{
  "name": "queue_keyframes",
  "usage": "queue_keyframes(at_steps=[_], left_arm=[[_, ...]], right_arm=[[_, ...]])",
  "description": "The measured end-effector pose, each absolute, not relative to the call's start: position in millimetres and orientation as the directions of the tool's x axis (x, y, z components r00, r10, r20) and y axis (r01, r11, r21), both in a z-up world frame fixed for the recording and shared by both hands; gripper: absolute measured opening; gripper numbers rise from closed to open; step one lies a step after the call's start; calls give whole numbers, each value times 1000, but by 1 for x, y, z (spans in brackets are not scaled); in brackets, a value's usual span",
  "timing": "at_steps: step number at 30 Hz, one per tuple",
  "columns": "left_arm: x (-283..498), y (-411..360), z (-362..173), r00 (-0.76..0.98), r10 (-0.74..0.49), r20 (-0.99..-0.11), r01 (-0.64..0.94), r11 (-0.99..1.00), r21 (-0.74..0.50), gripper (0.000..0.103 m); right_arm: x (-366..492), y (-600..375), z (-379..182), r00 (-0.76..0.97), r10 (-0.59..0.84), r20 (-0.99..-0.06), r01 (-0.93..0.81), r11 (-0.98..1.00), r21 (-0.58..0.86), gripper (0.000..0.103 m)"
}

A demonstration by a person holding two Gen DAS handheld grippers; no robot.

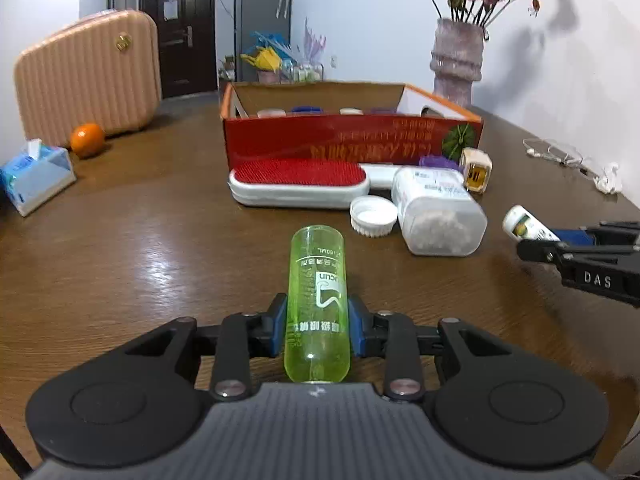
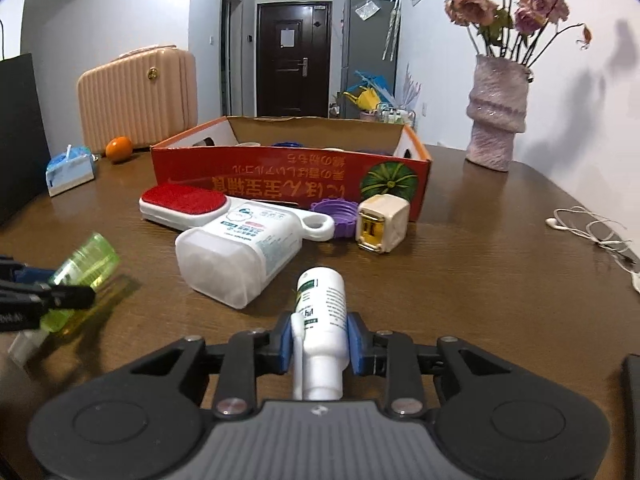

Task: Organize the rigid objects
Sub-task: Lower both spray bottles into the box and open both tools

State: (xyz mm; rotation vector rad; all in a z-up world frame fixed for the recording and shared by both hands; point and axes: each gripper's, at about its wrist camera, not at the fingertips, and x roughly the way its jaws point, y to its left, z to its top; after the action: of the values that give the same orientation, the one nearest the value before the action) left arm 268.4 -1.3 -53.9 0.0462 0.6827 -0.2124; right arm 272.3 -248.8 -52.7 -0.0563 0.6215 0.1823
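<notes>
Left gripper point(image 1: 317, 330): pinching a green tube point(image 1: 316, 304) between both blue pads, holding it lengthwise above the table point(image 1: 140, 240).
Right gripper point(image 2: 320, 344): clamping a white bottle point(image 2: 322, 320) at its shoulder, cap end pointing back toward the camera.
Red box point(image 2: 280, 178): standing open further back on the table, holding several small items, too hidden to name.
Lint brush point(image 2: 188, 204): lying in front of the box, touching a toppled clear jar point(image 2: 236, 256).
White lid point(image 1: 373, 215): resting just beside the jar.
Purple cap point(image 2: 336, 216) and plug cube point(image 2: 383, 224): sitting side by side against the box front.
Vase point(image 2: 496, 116), earphones point(image 2: 592, 230), orange point(image 2: 119, 149), tissue pack point(image 1: 36, 174), suitcase point(image 1: 88, 76): standing well apart round the edges.
</notes>
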Motion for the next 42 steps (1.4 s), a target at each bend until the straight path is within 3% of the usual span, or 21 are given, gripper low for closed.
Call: queue_keyframes(at_steps=[11,20,26,30,38,42], left_arm=[[258,4,-12,818,-205,-537,205,977,-61,31],[352,9,62,858,-233,-457,203,972,-115,31],[463,5,72,806,-199,-558,153,980,-128,31],[527,10,50,740,-152,-656,86,988,-132,31],[591,10,-8,665,-53,-745,10,998,-62,32],[595,-7,-16,670,-42,-742,56,998,-6,54]], right_arm=[[263,-263,-29,846,155,-510,-161,986,32,27],[362,-266,30,868,248,-430,-244,968,65,27],[470,-268,34,825,238,-512,-224,970,89,27],[517,-263,13,799,175,-576,-188,981,39,27],[556,-249,-37,776,43,-629,-129,987,-92,27],[560,-247,-39,793,17,-609,-114,986,-121,32]])
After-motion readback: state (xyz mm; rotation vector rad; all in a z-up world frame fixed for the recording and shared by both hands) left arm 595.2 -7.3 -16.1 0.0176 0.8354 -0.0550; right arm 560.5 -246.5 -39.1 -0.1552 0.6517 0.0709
